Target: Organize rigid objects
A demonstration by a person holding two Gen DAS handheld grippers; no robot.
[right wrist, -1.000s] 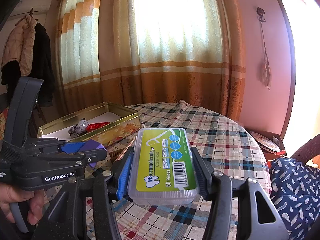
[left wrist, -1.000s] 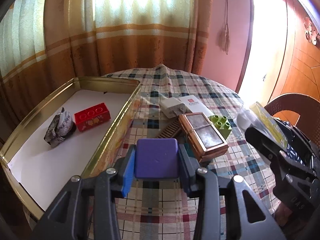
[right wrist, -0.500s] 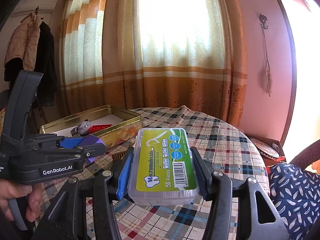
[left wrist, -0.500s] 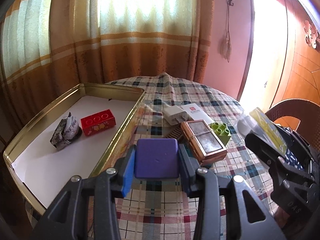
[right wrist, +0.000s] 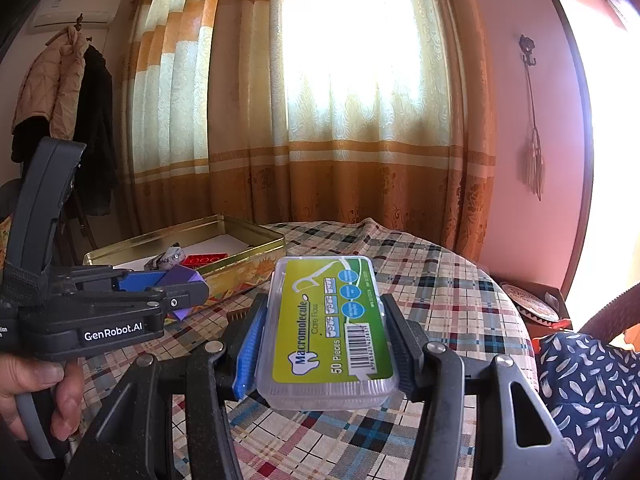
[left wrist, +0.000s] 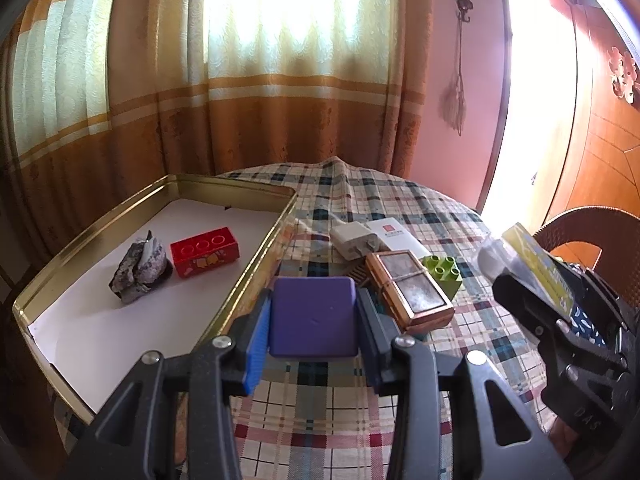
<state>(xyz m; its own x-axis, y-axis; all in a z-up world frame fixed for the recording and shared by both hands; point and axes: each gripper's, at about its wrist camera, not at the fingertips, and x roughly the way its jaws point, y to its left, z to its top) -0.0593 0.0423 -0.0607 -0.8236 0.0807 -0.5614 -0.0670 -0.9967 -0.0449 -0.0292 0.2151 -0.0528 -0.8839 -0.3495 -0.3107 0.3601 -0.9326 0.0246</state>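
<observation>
My left gripper (left wrist: pixel 314 316) is shut on a purple square block (left wrist: pixel 313 315), held above the plaid table just right of the gold tin tray (left wrist: pixel 256 190). Inside the tray lie a red brick (left wrist: pixel 205 246) and a grey crumpled lump (left wrist: pixel 138 268). My right gripper (right wrist: pixel 326 336) is shut on a clear floss-pick box with a green label (right wrist: pixel 328 328), held above the table. From the right wrist view the left gripper (right wrist: pixel 176 292) sits at the left with the purple block (right wrist: pixel 186 278) in it, near the tray (right wrist: pixel 224 224).
On the tablecloth beyond the purple block lie a copper-framed box (left wrist: pixel 410 290), a green brick (left wrist: pixel 443 270), a white charger (left wrist: pixel 354 240), a white card box (left wrist: pixel 394 232) and a brown comb (left wrist: pixel 356 270). A wicker chair (left wrist: pixel 592 240) stands right. A person's hand (right wrist: pixel 36 384) holds the left gripper.
The left wrist view has tilted up a little, so the tray and table items sit lower in the frame. Both grips are unchanged.
</observation>
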